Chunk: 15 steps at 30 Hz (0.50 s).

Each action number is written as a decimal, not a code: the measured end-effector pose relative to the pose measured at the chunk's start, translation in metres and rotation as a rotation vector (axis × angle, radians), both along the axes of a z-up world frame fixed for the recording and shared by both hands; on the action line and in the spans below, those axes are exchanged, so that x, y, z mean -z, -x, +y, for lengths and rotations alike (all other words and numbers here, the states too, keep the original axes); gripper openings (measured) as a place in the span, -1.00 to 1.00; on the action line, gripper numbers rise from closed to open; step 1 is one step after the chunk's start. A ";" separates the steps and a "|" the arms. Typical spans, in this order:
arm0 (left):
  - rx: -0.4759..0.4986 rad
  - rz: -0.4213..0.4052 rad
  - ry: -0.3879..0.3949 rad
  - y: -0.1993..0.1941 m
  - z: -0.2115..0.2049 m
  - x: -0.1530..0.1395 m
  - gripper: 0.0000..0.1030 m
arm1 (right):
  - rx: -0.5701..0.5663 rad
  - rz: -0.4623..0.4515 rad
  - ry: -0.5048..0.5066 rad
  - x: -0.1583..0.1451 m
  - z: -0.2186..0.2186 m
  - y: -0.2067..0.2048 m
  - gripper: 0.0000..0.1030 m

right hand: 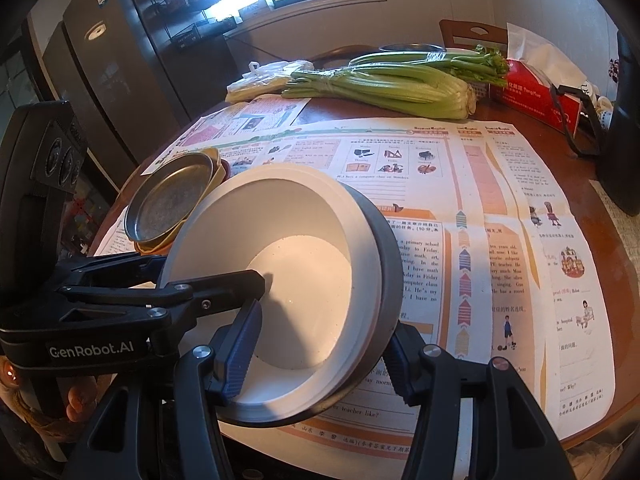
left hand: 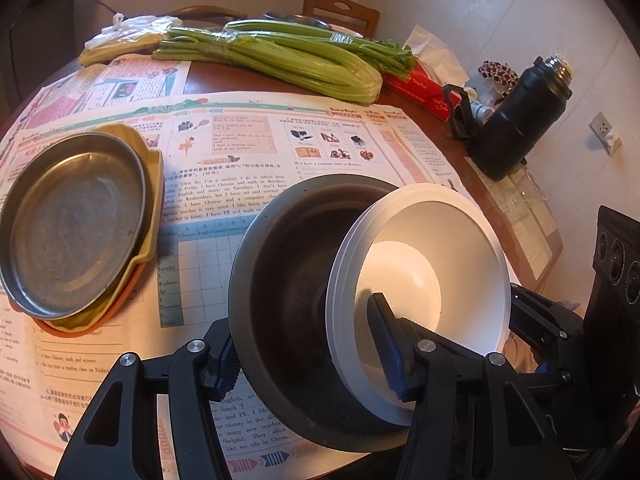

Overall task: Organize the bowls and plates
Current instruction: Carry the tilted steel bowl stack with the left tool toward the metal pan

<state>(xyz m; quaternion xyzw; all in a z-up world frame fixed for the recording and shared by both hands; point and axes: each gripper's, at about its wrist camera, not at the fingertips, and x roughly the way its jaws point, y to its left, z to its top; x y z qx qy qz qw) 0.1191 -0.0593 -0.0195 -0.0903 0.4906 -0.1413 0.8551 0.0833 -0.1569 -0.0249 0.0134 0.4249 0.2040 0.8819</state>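
Both tools clamp nested bowls: left tool (left hand: 308, 356) on the metal bowl (left hand: 288, 280), right tool (right hand: 320, 354) on the white bowl (right hand: 280, 264), tilted inside it.

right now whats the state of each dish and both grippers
white bowl: tilted inside the metal bowl
metal bowl: on the newspaper, holding the white bowl
metal plate: stacked on the yellow dish
left gripper: clamping both bowls
right gripper: clamping both bowls

Home dining room: wooden table (right hand: 540, 120), celery (right hand: 400, 84), fridge (right hand: 112, 64).
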 end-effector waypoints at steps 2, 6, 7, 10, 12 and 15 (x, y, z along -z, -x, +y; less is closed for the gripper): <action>-0.001 -0.002 0.005 0.000 0.002 -0.002 0.12 | 0.000 -0.003 0.005 -0.002 0.002 -0.001 0.12; -0.002 -0.012 0.013 0.000 0.007 -0.007 0.12 | 0.001 -0.007 0.009 -0.007 0.006 -0.003 0.12; -0.003 -0.015 0.013 0.000 0.008 -0.008 0.12 | 0.000 -0.011 0.011 -0.009 0.008 -0.003 0.12; -0.009 -0.022 0.016 0.000 0.014 -0.011 0.12 | -0.002 -0.016 0.016 -0.012 0.013 -0.004 0.12; -0.013 -0.026 0.022 0.001 0.018 -0.014 0.12 | -0.006 -0.018 0.020 -0.015 0.017 -0.005 0.12; -0.019 -0.039 0.032 0.001 0.026 -0.019 0.12 | -0.011 -0.026 0.027 -0.019 0.024 -0.006 0.12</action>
